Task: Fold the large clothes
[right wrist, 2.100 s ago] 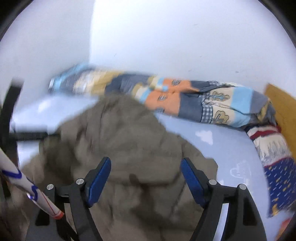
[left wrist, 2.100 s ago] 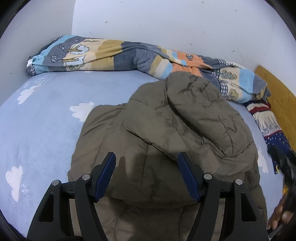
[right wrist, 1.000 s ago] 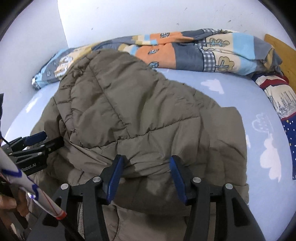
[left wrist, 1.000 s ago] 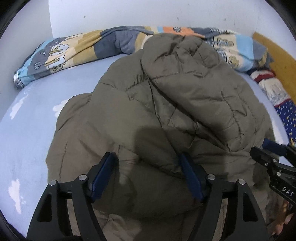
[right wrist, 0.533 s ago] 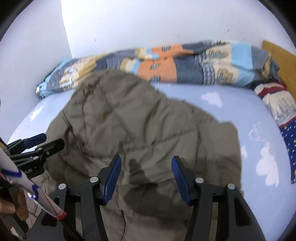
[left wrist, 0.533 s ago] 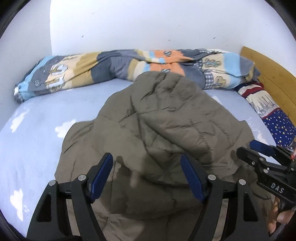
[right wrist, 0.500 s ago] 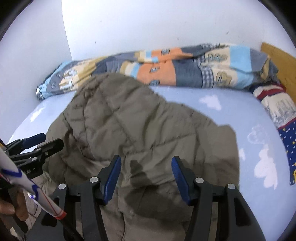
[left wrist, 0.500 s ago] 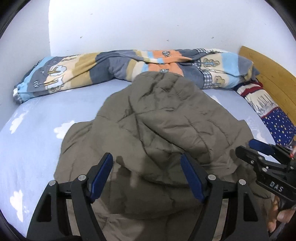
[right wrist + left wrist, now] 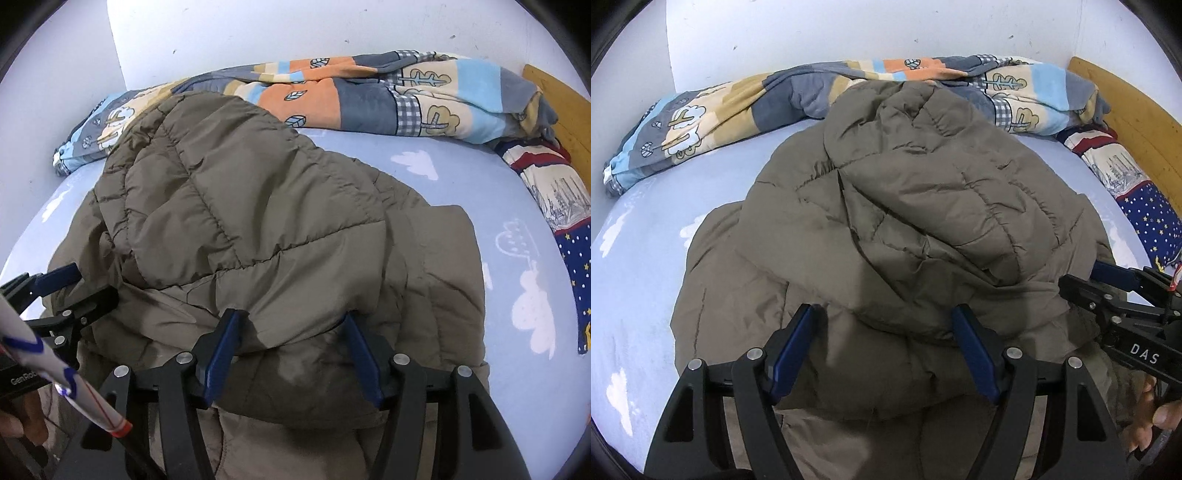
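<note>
Both fisheye cameras sit just behind their own blue-padded fingers and look steeply down and forward across the bed, close above the olive jacket point(image 9: 905, 221). The left view faces its left half, the right view its right half; both share the jacket, the patterned quilt point(image 9: 406, 99) and the far wall

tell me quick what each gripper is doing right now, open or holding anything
Left gripper: open, holding nothing, poised over the folded brown jacket.
Right gripper: open, jaws have just been opening, jacket fabric lies between them, not pinched.
</note>
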Available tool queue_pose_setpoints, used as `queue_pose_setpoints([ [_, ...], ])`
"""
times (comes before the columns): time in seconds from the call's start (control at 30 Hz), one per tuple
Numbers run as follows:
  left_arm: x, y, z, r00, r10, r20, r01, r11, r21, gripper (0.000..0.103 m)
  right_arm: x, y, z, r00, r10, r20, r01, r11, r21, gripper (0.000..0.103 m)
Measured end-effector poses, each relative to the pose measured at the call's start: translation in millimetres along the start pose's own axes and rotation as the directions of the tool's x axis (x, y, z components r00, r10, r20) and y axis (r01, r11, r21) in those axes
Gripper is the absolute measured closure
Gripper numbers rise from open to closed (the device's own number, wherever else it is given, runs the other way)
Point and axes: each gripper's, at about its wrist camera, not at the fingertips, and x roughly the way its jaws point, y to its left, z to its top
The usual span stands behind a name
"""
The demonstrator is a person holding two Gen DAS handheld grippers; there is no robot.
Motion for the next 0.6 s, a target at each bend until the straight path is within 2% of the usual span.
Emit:
queue_pose_setpoints([
  [0.27,-16.7,-1.6,5.3,0.999,0.009,0.053,-0.009,1.0,0.004,0.028,-26.3,4.0,7.1,0.995,-0.012,0.094,0.013,1.0,-0.012,0.039],
  [0.37,-11.6,8.7,5.1,0.999,0.029,0.03,-0.028,0.999,-0.034,0.028,-19.5,-1.2,5.7,0.997,-0.022,0.069,0.022,1.0,0.003,0.04],
  [0.5,0.7,18.5,2.5,1.0,0.021,-0.022,-0.023,0.997,-0.071,0.028,-6.4,-5.9,1.9,1.0,-0.01,0.013,0.01,1.0,0.02,0.04],
  [0.6,3.3,14.0,0.0,0.999,0.045,-0.026,-0.046,0.998,-0.039,0.027,4.2,-6.6,-1.4,0.999,-0.001,-0.032,0.002,1.0,0.03,0.039],
])
